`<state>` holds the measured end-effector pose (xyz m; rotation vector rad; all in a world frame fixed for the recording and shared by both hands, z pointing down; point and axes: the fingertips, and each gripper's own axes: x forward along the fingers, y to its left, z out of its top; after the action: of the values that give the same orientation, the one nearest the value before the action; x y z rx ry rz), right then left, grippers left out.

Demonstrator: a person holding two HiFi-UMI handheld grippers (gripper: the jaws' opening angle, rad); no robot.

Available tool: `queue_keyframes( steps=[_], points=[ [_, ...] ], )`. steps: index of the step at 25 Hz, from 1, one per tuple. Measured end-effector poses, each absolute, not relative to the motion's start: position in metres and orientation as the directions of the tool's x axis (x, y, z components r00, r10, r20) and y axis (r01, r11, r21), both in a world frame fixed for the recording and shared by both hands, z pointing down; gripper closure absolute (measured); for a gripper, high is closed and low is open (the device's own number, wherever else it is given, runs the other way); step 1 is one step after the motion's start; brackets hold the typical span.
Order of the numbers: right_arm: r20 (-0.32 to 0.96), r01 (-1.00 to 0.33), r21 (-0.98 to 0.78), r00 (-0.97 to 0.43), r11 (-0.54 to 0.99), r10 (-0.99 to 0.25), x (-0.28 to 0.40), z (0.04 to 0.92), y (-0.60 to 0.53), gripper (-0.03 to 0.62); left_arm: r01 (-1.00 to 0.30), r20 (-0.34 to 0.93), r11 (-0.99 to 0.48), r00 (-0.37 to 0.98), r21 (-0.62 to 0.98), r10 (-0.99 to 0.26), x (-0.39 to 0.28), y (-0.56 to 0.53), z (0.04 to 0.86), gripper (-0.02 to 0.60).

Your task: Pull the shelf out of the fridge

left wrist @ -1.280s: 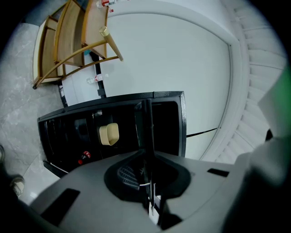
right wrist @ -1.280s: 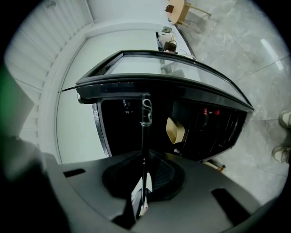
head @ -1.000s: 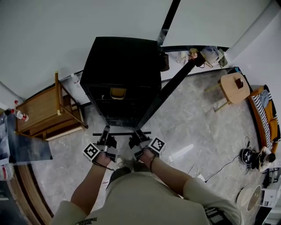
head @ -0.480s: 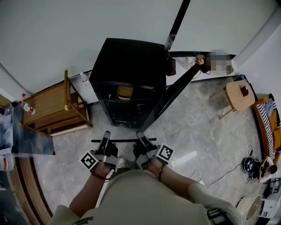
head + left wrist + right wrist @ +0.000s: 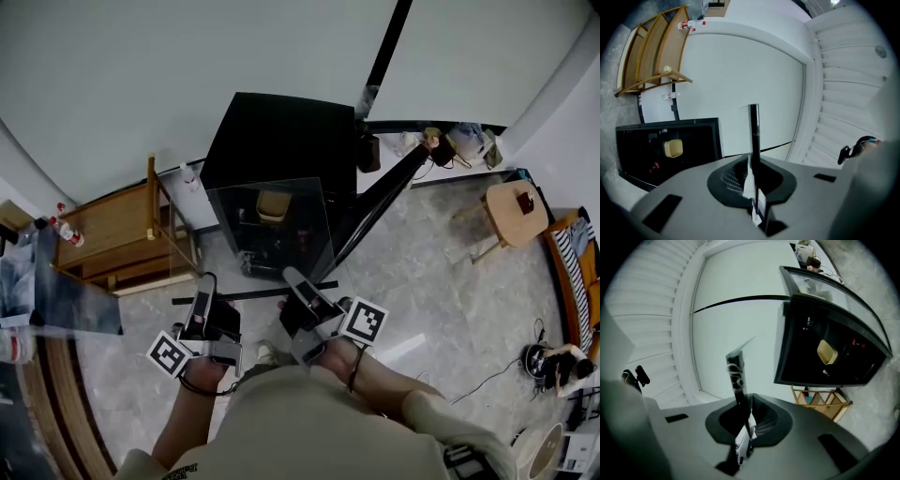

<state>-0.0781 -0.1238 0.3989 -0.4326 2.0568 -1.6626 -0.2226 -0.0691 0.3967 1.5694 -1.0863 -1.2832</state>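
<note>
The shelf is a clear glass pane [image 5: 272, 230] with a black front strip [image 5: 253, 294], held in the air in front of the small black fridge [image 5: 281, 131]. The fridge door [image 5: 384, 202] stands open to the right. My left gripper [image 5: 202, 298] is shut on the strip's left part and my right gripper [image 5: 298, 285] on its right part. In the left gripper view the strip [image 5: 753, 126] stands edge-on out of the shut gripper [image 5: 753, 185]. The right gripper view shows the strip [image 5: 736, 373] pinched the same way in that gripper [image 5: 743, 427]. A yellow container [image 5: 272, 204] sits inside the fridge.
A wooden rack [image 5: 112, 234] stands left of the fridge, with a glass tabletop [image 5: 56, 300] nearer me at the far left. A round wooden stool [image 5: 511, 206] is at the right. Cables and small devices [image 5: 539, 337] lie on the tiled floor at the right.
Both grippers have risen with the shelf. The pane, low and edge-on before, now stands higher and shows as a tilted sheet in front of the fridge opening.
</note>
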Motion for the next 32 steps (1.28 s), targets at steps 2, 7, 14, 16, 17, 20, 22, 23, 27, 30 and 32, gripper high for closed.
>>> queue_keyframes(
  steps=[2,7,14,16,17,20,22,23,27,30,32],
  points=[
    [-0.176,0.053,-0.967,-0.847,0.250,-0.501,-0.082,0.377,-0.128,0.589,-0.127,-0.310,-0.324,0.117,0.937,-0.943,-0.226,-0.073,0.374,0.558],
    [-0.249,0.098,-0.946,-0.830,0.308,-0.499,-0.084,0.325,-0.138,0.589,-0.181,-0.376,-0.403,0.164,0.897,-0.912,-0.228,-0.088,0.314,0.558],
    [-0.327,0.116,-0.898,-0.821,0.424,-0.468,-0.080,0.254,-0.146,0.589,-0.188,-0.466,-0.498,0.191,0.847,-0.864,-0.225,-0.099,0.247,0.558],
    [-0.350,0.131,-0.888,-0.815,0.441,-0.463,-0.079,0.240,-0.148,0.589,-0.164,-0.495,-0.525,0.191,0.835,-0.847,-0.224,-0.101,0.234,0.558],
    [-0.362,0.144,-0.885,-0.810,0.442,-0.462,-0.079,0.235,-0.148,0.589,-0.158,-0.508,-0.537,0.191,0.829,-0.840,-0.224,-0.102,0.228,0.558],
    [-0.385,0.166,-0.879,-0.800,0.446,-0.460,-0.078,0.226,-0.150,0.589,-0.156,-0.526,-0.557,0.199,0.816,-0.827,-0.224,-0.104,0.215,0.558],
    [-0.389,0.170,-0.877,-0.799,0.448,-0.459,-0.077,0.224,-0.151,0.589,-0.151,-0.532,-0.564,0.206,0.812,-0.821,-0.222,-0.104,0.212,0.558],
    [-0.389,0.170,-0.878,-0.799,0.448,-0.458,-0.077,0.224,-0.150,0.589,-0.147,-0.534,-0.566,0.210,0.811,-0.819,-0.222,-0.104,0.211,0.558],
    [-0.368,0.152,-0.885,-0.806,0.439,-0.463,-0.077,0.233,-0.147,0.589,-0.138,-0.513,-0.546,0.214,0.827,-0.831,-0.223,-0.104,0.221,0.560],
    [-0.338,0.133,-0.901,-0.813,0.413,-0.475,-0.077,0.247,-0.148,0.589,-0.129,-0.489,-0.520,0.211,0.844,-0.847,-0.223,-0.105,0.235,0.560],
    [-0.317,0.121,-0.911,-0.818,0.395,-0.479,-0.077,0.257,-0.150,0.589,-0.125,-0.471,-0.501,0.208,0.857,-0.857,-0.223,-0.106,0.246,0.558]
  ],
)
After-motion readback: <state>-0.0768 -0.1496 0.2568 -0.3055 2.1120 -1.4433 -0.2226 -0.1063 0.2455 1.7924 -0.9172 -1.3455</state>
